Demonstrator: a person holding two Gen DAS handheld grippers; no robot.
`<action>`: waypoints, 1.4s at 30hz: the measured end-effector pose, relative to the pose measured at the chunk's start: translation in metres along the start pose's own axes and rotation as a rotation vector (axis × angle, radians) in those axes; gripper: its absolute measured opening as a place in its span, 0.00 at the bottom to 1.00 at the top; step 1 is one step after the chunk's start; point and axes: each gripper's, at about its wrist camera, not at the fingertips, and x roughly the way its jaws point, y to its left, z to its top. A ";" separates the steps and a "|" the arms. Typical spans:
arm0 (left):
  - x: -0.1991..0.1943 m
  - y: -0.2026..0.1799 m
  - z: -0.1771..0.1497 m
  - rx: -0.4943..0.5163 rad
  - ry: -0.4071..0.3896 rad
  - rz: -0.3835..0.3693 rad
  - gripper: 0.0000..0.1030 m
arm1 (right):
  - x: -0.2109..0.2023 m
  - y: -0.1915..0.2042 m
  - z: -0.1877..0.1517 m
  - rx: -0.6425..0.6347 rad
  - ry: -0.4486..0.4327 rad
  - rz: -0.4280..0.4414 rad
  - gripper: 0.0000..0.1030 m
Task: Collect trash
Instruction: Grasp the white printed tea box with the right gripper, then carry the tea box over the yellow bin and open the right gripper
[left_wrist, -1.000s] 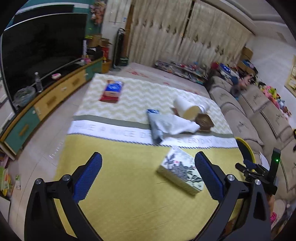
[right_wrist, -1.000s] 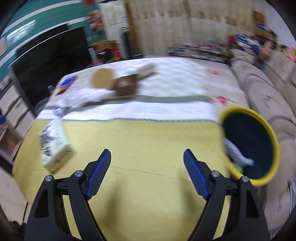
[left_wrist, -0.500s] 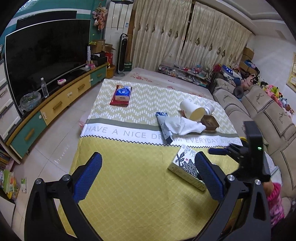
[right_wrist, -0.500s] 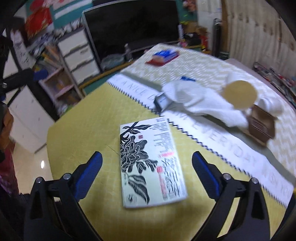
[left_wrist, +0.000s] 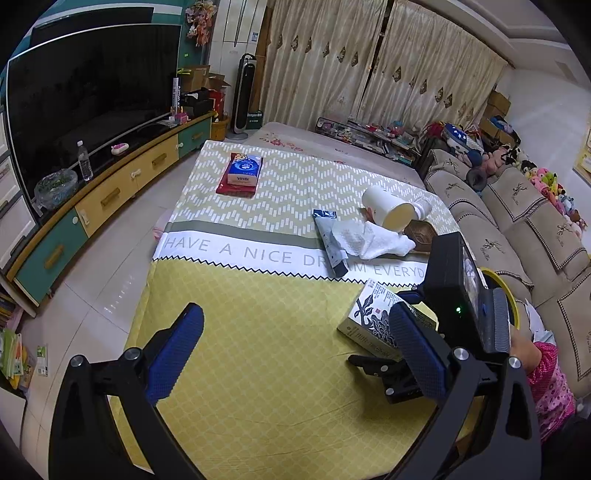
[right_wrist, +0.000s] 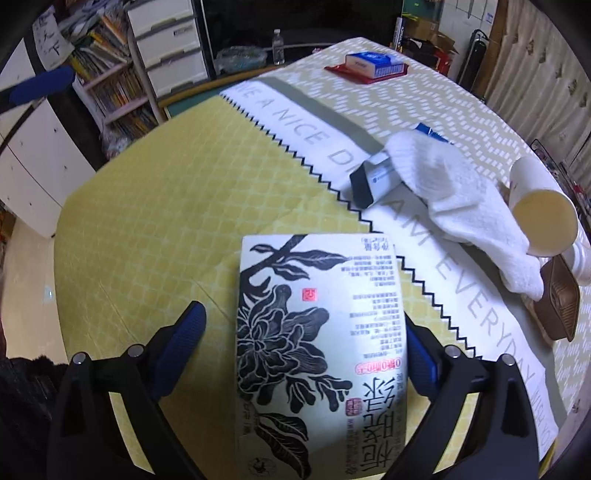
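Here the right gripper (right_wrist: 299, 339), jaws just opened wide, straddles the flat cream carton with black flower print (right_wrist: 317, 347) lying on the yellow tablecloth (right_wrist: 155, 206); centre it, then squeeze evenly across its sides.

Cloth (left_wrist: 258, 332) over the worktop: yellow with a white lattice under the hand-held grippers, a white band with grey lettering and a black zigzag edge beyond them, then a grey stripe and pale green with white chevron dashes. Carton (right_wrist: 317, 350) between the right hand-held gripper's blue pads: cream, black ink flower and leaves (small red seals). Towel (right_wrist: 461, 206) past it white. Cup (right_wrist: 539, 214) white outside, cream inside. Far pack (left_wrist: 242, 171) blue on red.
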 end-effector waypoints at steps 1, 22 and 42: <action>0.002 0.000 0.000 -0.001 0.002 0.000 0.96 | -0.001 0.000 -0.001 -0.004 0.005 -0.007 0.86; 0.035 -0.011 -0.004 0.007 0.069 -0.009 0.96 | -0.052 -0.031 -0.027 0.166 -0.156 -0.004 0.67; 0.069 -0.075 0.002 0.113 0.113 -0.083 0.96 | -0.156 -0.164 -0.166 0.590 -0.341 -0.239 0.67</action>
